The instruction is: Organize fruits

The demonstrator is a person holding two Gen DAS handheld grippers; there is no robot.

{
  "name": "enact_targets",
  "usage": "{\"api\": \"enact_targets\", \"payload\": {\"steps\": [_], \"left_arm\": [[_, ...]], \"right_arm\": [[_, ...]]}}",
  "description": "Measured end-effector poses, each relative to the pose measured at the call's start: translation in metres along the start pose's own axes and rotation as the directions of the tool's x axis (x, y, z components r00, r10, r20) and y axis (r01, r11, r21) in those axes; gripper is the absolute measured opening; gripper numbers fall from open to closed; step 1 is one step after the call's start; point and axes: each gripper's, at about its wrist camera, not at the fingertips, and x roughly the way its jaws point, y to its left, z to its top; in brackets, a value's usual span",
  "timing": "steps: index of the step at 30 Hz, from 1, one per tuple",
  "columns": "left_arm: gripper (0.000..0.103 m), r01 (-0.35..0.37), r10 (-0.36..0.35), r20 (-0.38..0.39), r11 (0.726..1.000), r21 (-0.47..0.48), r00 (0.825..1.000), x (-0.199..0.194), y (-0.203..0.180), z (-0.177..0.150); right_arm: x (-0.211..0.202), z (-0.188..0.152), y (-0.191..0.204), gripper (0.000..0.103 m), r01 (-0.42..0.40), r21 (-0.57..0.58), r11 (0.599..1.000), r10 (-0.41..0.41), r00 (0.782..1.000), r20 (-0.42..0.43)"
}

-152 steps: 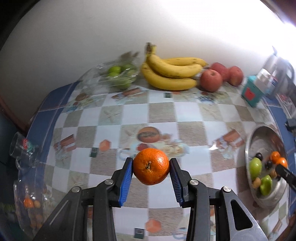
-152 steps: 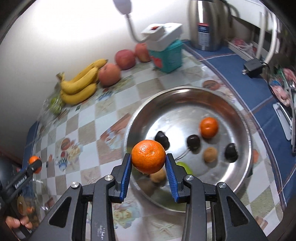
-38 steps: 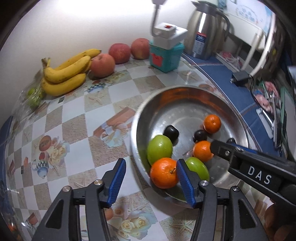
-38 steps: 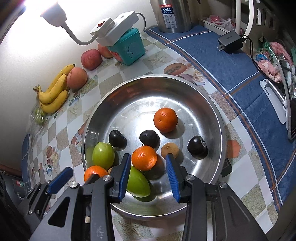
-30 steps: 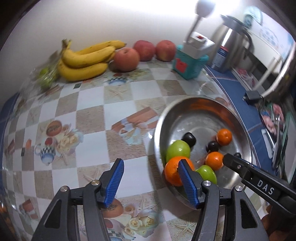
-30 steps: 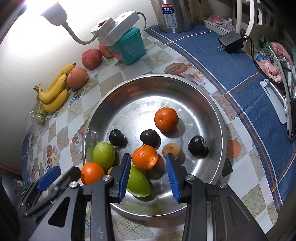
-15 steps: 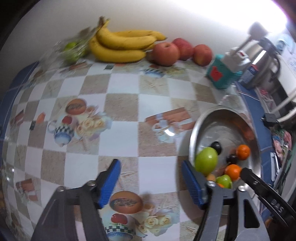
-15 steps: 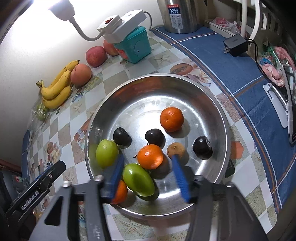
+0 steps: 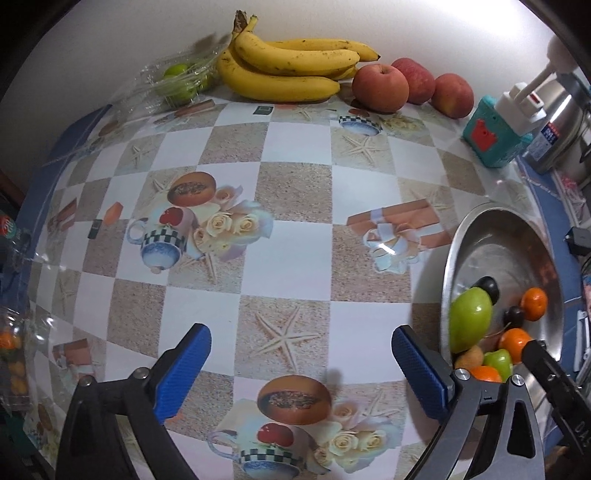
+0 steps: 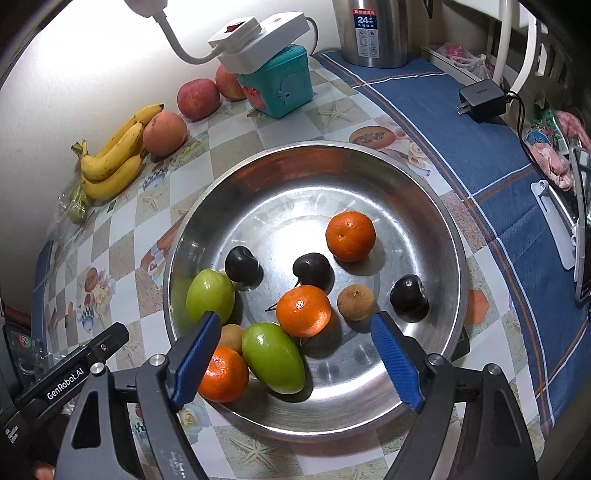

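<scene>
A steel bowl holds three tangerines, two green fruits, dark plums and small brown fruits. My right gripper hangs over the bowl's near side with its jaws opening. One tangerine lies loose in the bowl below the gap, touched by neither pad. My left gripper is over the patterned tablecloth to the left of the bowl, its jaws opening wide with nothing between them. One of its fingers shows at the right wrist view's lower left.
Bananas, three apples and a clear bag of green fruits line the wall. A teal box with a lamp base and a steel kettle stand behind the bowl. A charger lies on the blue cloth.
Both grippers have let their tangerines go into the bowl and spread their jaws. The left gripper has swung left, off the bowl and over the tablecloth. The right one has stayed above the bowl.
</scene>
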Motion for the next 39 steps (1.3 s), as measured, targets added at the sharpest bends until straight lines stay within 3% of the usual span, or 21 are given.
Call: {"api": "enact_targets", "payload": {"steps": [1,3,4,12,22,28,39], "left_arm": [[0.1,-0.011,0.011,0.005,1.0,0.007,1.0,0.0,0.0,0.0],[0.1,-0.021,0.021,0.011,1.0,0.014,1.0,0.0,-0.001,0.0],[0.1,-0.029,0.028,0.017,0.999,0.019,0.999,0.0,-0.001,0.001],[0.1,-0.118,0.116,0.075,0.993,0.028,0.99,-0.002,0.004,0.005],[0.1,-0.206,0.204,0.089,0.979,0.012,0.975,0.002,0.021,0.003],[0.1,-0.286,0.285,0.072,0.958,0.007,0.956,0.004,0.033,-0.007],[0.1,-0.337,0.336,0.07,0.941,0.008,0.939,-0.012,0.049,-0.037]], "right_arm": [[0.0,0.0,0.001,0.087,-0.002,-0.004,1.0,0.002,1.0,0.003],[0.001,0.0,0.002,0.102,0.003,-0.008,1.0,-0.003,1.0,0.011],[0.0,0.0,0.002,0.103,0.006,-0.011,1.0,-0.006,1.0,0.016],[-0.001,0.001,0.007,0.103,0.0,-0.033,0.999,0.002,0.999,0.037],[-0.004,0.001,0.022,0.103,-0.011,-0.091,0.996,0.017,0.998,0.065],[-0.006,-0.001,0.025,0.103,-0.01,-0.098,0.995,0.019,0.996,0.084],[-0.015,-0.014,0.031,0.103,-0.06,-0.119,0.991,0.072,0.993,0.097]]}}
